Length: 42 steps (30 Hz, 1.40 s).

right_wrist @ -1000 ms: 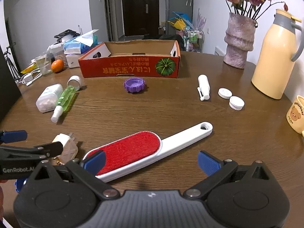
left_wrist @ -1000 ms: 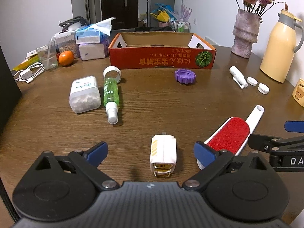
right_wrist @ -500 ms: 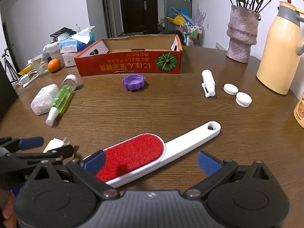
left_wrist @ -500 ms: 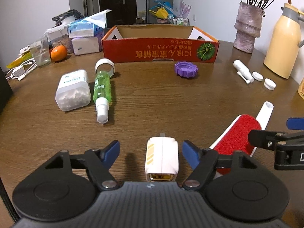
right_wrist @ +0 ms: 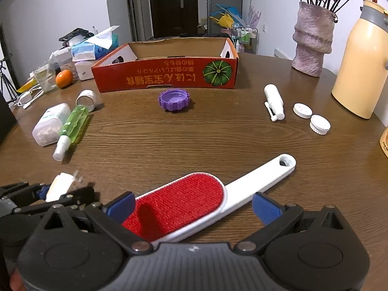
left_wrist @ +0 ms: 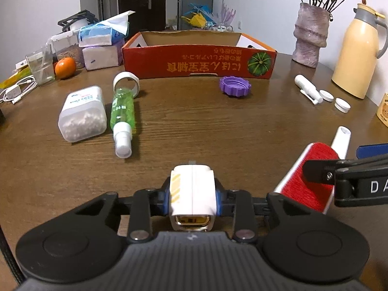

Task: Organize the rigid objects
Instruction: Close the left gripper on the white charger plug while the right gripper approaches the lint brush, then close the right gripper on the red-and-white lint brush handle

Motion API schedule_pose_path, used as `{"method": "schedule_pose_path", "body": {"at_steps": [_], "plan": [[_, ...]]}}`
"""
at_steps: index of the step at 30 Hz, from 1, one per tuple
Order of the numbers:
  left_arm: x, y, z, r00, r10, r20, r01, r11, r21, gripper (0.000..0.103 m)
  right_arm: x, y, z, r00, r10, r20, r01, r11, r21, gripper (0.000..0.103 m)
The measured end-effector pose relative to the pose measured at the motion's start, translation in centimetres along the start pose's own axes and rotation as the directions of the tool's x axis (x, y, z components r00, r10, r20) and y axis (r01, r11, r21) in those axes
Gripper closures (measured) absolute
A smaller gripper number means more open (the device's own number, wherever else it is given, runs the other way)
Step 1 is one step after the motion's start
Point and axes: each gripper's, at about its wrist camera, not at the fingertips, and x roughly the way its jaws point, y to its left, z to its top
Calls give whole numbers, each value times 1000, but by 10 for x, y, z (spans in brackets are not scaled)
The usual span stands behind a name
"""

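Note:
My left gripper point(left_wrist: 192, 195) is shut on a white plug adapter point(left_wrist: 192, 191) with yellow stripes, which sits on the brown table point(left_wrist: 218, 133); both blue pads press its sides. From the right wrist view the adapter point(right_wrist: 60, 185) shows at the lower left in that gripper's jaws. My right gripper point(right_wrist: 192, 203) stands open over a red lint brush point(right_wrist: 179, 201) with a white handle, its pads on either side and not touching. An open orange cardboard box point(right_wrist: 165, 75) stands at the back.
On the left lie a clear box of cotton swabs point(left_wrist: 82, 114), a green spray bottle point(left_wrist: 122, 116) and a white ring point(left_wrist: 126, 83). A purple lid point(left_wrist: 234, 86), a white bottle point(right_wrist: 274, 101), two white caps point(right_wrist: 311, 116), a vase point(right_wrist: 312, 41) and a cream jug point(right_wrist: 359, 65) sit further back.
The left gripper's jaws closed from wide open onto the white adapter while it sank toward the table. The right gripper moved forward over the red brush and stayed open.

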Motion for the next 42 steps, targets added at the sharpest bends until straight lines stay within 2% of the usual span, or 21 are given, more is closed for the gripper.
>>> {"method": "schedule_pose_path", "body": {"at_steps": [14,21,32,37,42], "plan": [[11,16,9,1000,-1,14,1,1000,14,70,15,14,1,998,-65,-9,65,998,17,1],[18,27,15,1000,18,14,-18,1000,12,70,12,8,-1,996,-88,-12,88,996,19,1],[26,35,22,999,50,22,-50,999,19,70,13,-2,-3,998,-53,-39,56,996,67,1],[29,36,24,998,53,23,-53,998,25,70,23,7,-6,996,-55,-77,59,996,60,7],[30,36,25,999,46,21,-47,999,23,70,29,4,-6,993,-88,-80,93,993,70,23]]}}
